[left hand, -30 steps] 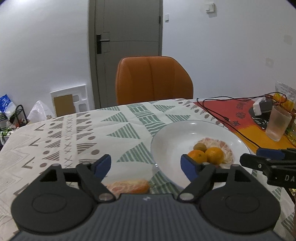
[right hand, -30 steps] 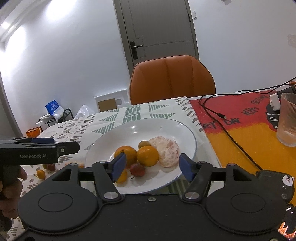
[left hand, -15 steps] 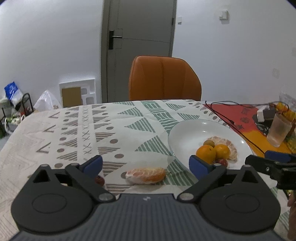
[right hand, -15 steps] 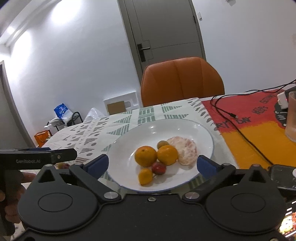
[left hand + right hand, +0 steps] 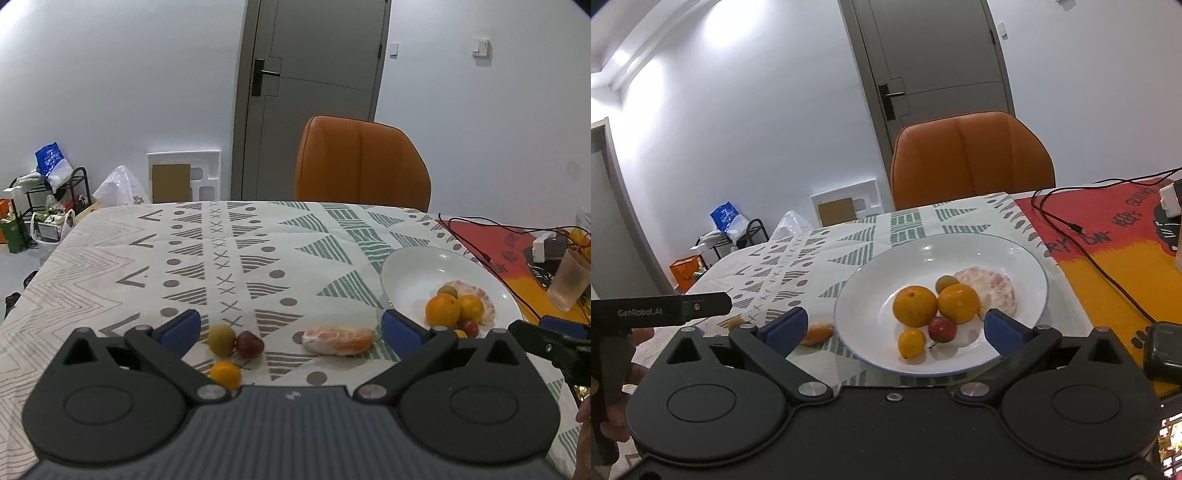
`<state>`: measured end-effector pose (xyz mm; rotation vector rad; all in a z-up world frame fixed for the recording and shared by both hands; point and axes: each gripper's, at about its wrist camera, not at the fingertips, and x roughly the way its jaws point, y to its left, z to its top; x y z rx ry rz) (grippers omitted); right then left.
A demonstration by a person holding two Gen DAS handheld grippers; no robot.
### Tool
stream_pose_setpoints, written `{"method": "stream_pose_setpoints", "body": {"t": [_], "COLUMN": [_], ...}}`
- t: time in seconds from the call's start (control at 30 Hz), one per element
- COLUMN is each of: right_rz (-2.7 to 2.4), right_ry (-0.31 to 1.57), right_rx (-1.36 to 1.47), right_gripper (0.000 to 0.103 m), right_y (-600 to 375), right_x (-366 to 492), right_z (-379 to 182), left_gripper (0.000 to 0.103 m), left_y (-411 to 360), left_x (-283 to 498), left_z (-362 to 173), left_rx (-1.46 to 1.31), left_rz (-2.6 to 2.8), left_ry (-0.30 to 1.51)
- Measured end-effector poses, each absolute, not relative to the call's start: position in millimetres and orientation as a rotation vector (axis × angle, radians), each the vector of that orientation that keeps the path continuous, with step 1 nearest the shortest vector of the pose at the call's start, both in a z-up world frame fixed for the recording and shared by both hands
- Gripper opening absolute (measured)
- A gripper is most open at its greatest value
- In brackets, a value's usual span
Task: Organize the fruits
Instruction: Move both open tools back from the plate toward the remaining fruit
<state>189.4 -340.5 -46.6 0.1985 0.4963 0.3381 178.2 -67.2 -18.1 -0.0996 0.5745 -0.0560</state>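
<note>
I held the left gripper (image 5: 290,328) with its blue-padded jaws spread wide and empty, low over the patterned tablecloth (image 5: 229,251). Between the jaws lay a peeled orange segment cluster (image 5: 338,340), a small green-yellow round fruit (image 5: 221,339) touching a small red fruit (image 5: 250,344), and a small orange fruit (image 5: 225,374) nearer. The right gripper (image 5: 894,326) was equally wide and empty, facing the white round plate (image 5: 960,251). The plate held two oranges (image 5: 915,306), a peeled citrus half (image 5: 995,291) and smaller fruits. An orange padded chair (image 5: 362,166) stood at the far side.
</note>
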Motion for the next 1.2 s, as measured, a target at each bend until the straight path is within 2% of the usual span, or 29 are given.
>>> {"method": "stream_pose_setpoints", "body": {"t": [1.2], "right_rz": [0.455], "right_ry": [0.505], "right_rx": [0.166], "right_gripper": [0.103], "right_y": [-283], "right_x": [181], "right_z": [-39], "left_gripper": [0.103], "left_y": [0], "left_x": [149], "left_z": [-19], "left_rx": [-0.197], "left_rz": [0.01], "left_ry": [0.567]}}
